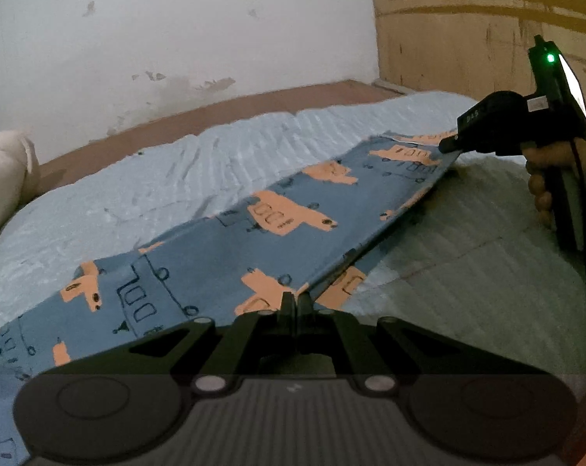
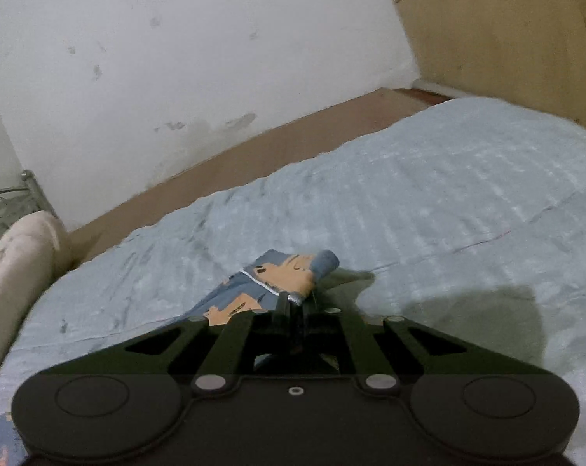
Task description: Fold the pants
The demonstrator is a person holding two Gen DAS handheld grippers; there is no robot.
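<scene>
1. The bed (image 1: 145, 178) fills most of both views, covered with a pale blue ribbed sheet, and a white wall (image 1: 176, 31) stands behind it.
2. Your pants (image 1: 254, 240), blue with orange vehicle prints, are stretched in a long band above the sheet between your two tools.
3. Your right hand-held gripper (image 1: 446, 146) is closed on the far end of the pants; in its own view the cloth bunches just beyond the fingertips.
4. Your left hand-held gripper (image 1: 296, 298) is fully closed, pinching the near edge of the pants.
5. A cream pillow (image 1: 5, 178) lies at the left edge of the bed.
</scene>
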